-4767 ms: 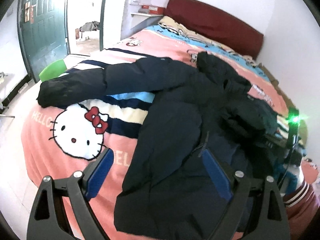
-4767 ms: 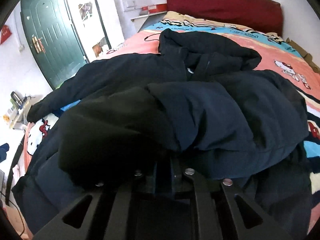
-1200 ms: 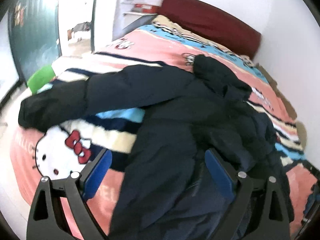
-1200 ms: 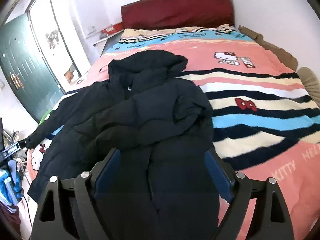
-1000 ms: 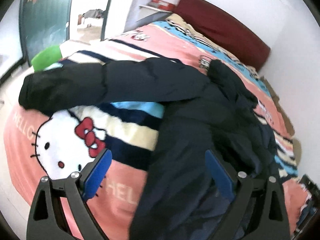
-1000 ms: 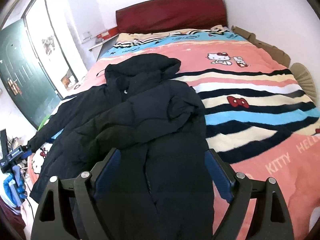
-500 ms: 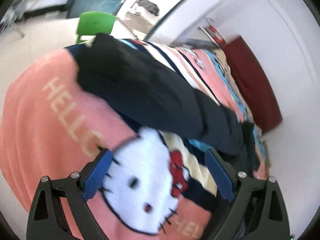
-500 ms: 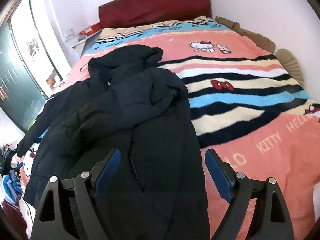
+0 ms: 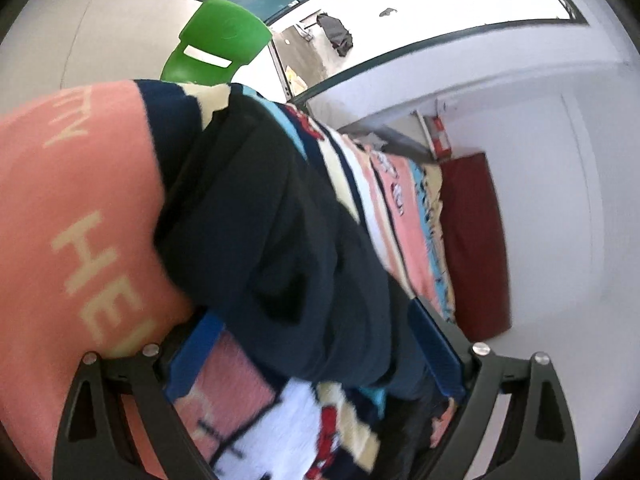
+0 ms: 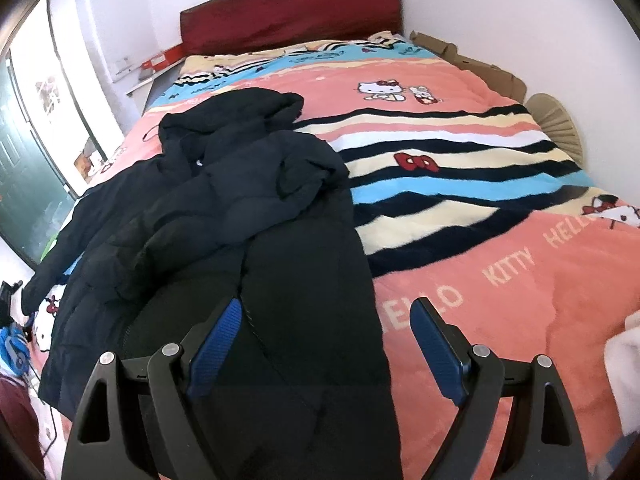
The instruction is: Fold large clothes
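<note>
A large dark navy hooded coat [image 10: 248,216] lies on the bed, one sleeve folded across its front, the other sleeve [image 10: 60,256] stretched to the left bed edge. In the left wrist view that sleeve [image 9: 272,240] fills the middle, and my left gripper [image 9: 316,356] is open with the sleeve's lower part between its blue pads [image 9: 200,344]. My right gripper [image 10: 324,340] is open and empty above the coat's lower right edge.
The bed has a pink Hello Kitty blanket [image 10: 500,280] with striped bands and a dark red headboard [image 10: 292,16]. A green plastic chair [image 9: 216,44] stands by the bed's left corner, near an open doorway [image 9: 332,40]. Cardboard [image 10: 472,64] lies along the right wall.
My left gripper has swung left and close to the outstretched sleeve, which now sits between its open fingers. My right gripper let go of the other sleeve earlier and has pulled back right.
</note>
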Motion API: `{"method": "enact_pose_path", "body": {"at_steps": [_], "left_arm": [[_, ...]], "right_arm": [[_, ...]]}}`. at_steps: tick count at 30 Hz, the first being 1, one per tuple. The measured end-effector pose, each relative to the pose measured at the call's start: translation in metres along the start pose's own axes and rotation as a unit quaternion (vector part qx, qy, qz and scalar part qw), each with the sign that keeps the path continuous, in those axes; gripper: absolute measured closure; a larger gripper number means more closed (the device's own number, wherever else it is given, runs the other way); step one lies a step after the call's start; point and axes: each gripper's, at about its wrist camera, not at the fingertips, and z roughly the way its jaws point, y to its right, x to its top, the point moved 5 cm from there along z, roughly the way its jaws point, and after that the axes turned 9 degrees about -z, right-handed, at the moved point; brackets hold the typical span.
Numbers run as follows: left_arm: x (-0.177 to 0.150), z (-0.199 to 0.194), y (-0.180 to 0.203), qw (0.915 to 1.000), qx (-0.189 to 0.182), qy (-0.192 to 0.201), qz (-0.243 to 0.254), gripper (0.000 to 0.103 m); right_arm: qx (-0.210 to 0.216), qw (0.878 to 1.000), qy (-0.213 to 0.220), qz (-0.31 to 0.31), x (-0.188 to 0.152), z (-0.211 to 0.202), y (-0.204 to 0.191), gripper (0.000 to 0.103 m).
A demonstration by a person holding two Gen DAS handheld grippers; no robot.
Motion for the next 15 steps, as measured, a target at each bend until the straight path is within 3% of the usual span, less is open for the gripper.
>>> {"method": "enact_pose_path", "body": {"at_steps": [3, 5, 10, 15], "left_arm": [[0.009, 0.005, 0.004, 0.9998, -0.013, 0.006, -0.016, 0.014], [0.011, 0.009, 0.002, 0.9997, -0.005, 0.008, -0.023, 0.024], [0.009, 0.018, -0.010, 0.9989, 0.014, 0.002, -0.045, 0.078], [0.011, 0.013, -0.003, 0.9992, -0.009, -0.003, -0.039, 0.091]], "right_arm": [[-0.006, 1.000, -0.002, 0.004, -0.003, -0.002, 0.005, 0.017], [-0.008, 1.000, -0.002, 0.007, -0.005, -0.003, 0.007, 0.017], [-0.009, 1.000, 0.001, 0.014, -0.007, -0.005, 0.013, 0.017], [-0.005, 1.000, 0.008, 0.015, -0.005, -0.006, 0.013, 0.017]]}}
